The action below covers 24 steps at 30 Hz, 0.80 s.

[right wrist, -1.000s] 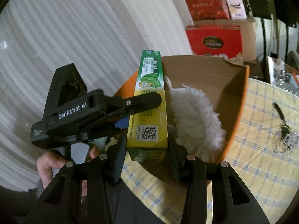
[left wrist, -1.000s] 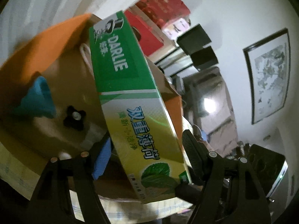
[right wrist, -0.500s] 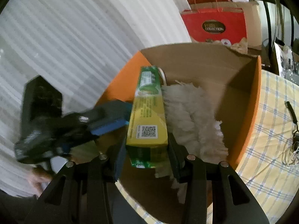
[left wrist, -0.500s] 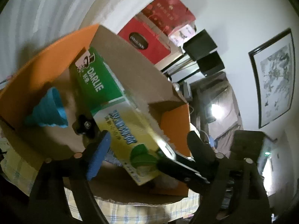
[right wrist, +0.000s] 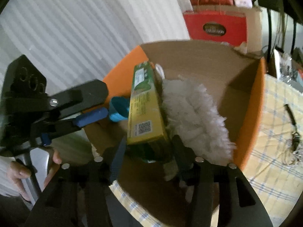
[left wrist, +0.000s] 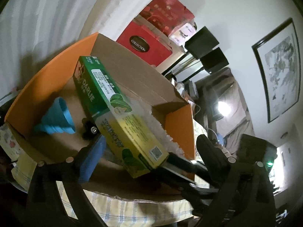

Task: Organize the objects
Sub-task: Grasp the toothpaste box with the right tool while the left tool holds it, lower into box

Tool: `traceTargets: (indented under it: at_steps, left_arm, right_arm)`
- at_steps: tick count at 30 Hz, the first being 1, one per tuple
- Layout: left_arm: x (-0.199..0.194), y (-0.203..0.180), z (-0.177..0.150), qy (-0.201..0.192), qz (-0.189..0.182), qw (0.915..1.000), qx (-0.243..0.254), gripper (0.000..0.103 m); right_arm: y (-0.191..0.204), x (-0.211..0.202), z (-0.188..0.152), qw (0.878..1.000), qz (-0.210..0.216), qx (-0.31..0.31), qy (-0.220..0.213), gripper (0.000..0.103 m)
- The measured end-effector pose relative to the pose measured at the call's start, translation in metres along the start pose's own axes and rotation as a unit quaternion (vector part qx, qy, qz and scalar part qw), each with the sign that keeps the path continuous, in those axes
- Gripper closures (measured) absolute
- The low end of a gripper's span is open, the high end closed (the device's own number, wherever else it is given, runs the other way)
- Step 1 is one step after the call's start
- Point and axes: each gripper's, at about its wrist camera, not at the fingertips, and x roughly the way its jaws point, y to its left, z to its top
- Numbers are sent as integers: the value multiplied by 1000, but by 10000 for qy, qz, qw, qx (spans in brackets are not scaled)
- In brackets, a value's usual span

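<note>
A green and yellow Darlie toothpaste box (left wrist: pixel 121 113) (right wrist: pixel 145 111) lies tilted inside an open cardboard box with orange outer walls (left wrist: pixel 178 124) (right wrist: pixel 248 98). My right gripper (right wrist: pixel 147 151) is shut on its near end. My left gripper (left wrist: pixel 149 153) is open beside the toothpaste box and not touching it; it also shows in the right wrist view (right wrist: pixel 89 106) at the left. Inside the cardboard box lie a white fluffy duster head (right wrist: pixel 193 117), a blue funnel (left wrist: pixel 56 119) and a small black knob (left wrist: pixel 90 130).
The cardboard box stands on a yellow checked tablecloth (right wrist: pixel 274 132). A red gift box (right wrist: pixel 215 26) stands behind it, with a white curtain (right wrist: pixel 75 28) at the left. A small keyring-like item (right wrist: pixel 293 138) lies on the cloth at right.
The left gripper let go of the toothpaste box and drew back to the left. The right gripper lowered the box deeper into the cardboard box, beside the duster head.
</note>
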Motion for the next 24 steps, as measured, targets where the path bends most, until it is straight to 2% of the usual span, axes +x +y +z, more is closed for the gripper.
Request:
traceTargets:
  at_steps: [2, 6, 9, 11, 18, 24]
  left_arm:
    - [0, -4, -1, 51, 16, 10000, 73, 6]
    - [1, -13, -4, 118, 38, 9997, 195, 6]
    - [1, -21, -7, 147, 98, 9993, 334, 6]
    - [1, -26, -10, 168, 118, 9989, 417, 2]
    - [4, -48, -20, 277, 227, 9968, 716, 0]
    - [7, -70, -31, 377, 375, 9929, 1066, 0]
  right_arm:
    - [1, -14, -3, 9998, -108, -31, -167, 37]
    - [-1, -39, -11, 9989, -230, 14, -404, 35]
    - [-6, -60, -18, 9971, -473, 105, -589, 27]
    - [-8, -71, -24, 9956, -617, 137, -691, 22]
    - [-20, -104, -39, 9868, -1334, 264, -880, 18]
    - [-38, -134, -49, 9800, -1619, 579, -1003, 16]
